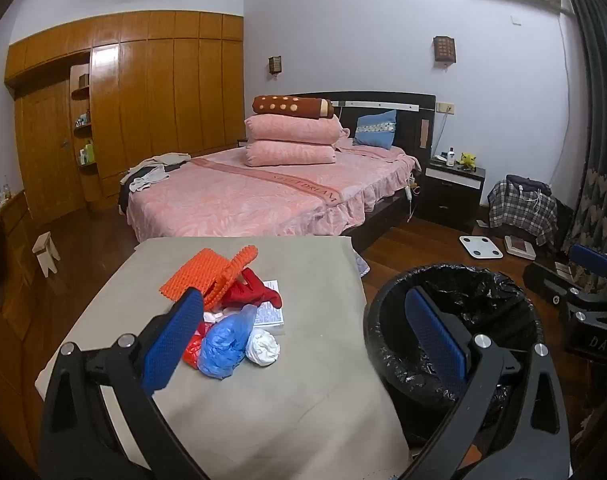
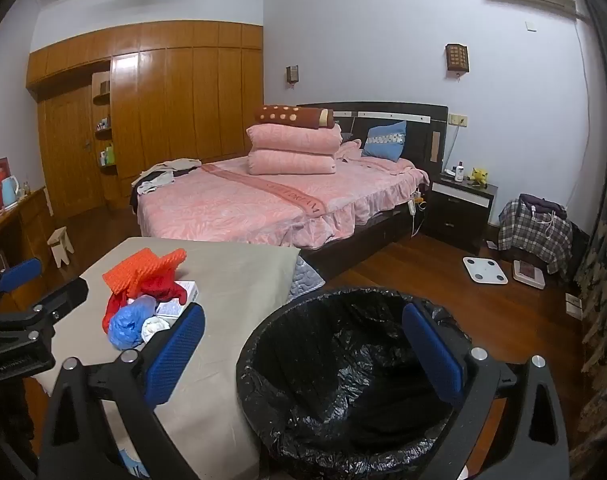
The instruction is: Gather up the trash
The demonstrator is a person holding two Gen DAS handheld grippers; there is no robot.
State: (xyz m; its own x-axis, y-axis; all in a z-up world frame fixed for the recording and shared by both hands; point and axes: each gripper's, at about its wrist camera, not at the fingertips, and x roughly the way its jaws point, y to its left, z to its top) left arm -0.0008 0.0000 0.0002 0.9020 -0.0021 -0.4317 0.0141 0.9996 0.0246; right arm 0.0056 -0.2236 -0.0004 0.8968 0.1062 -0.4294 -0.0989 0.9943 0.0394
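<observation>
A pile of trash lies on a grey-covered table [image 1: 263, 400]: an orange bumpy mat [image 1: 207, 270], a red bag [image 1: 255, 292], a blue plastic bag [image 1: 223, 340], a white wad [image 1: 263, 346] and a small printed box [image 1: 269, 314]. A bin with a black liner [image 1: 455, 320] stands right of the table. My left gripper [image 1: 307, 336] is open and empty, just short of the pile. My right gripper [image 2: 303, 344] is open and empty above the bin [image 2: 343, 380]; the pile [image 2: 143, 300] lies to its left.
A pink bed [image 1: 263, 192] stands behind the table, with a dark nightstand [image 1: 451, 188] to its right. A white scale [image 1: 481, 247] and a plaid-covered chair [image 1: 521, 208] are on the wooden floor at right. A small stool [image 1: 45, 252] stands at left.
</observation>
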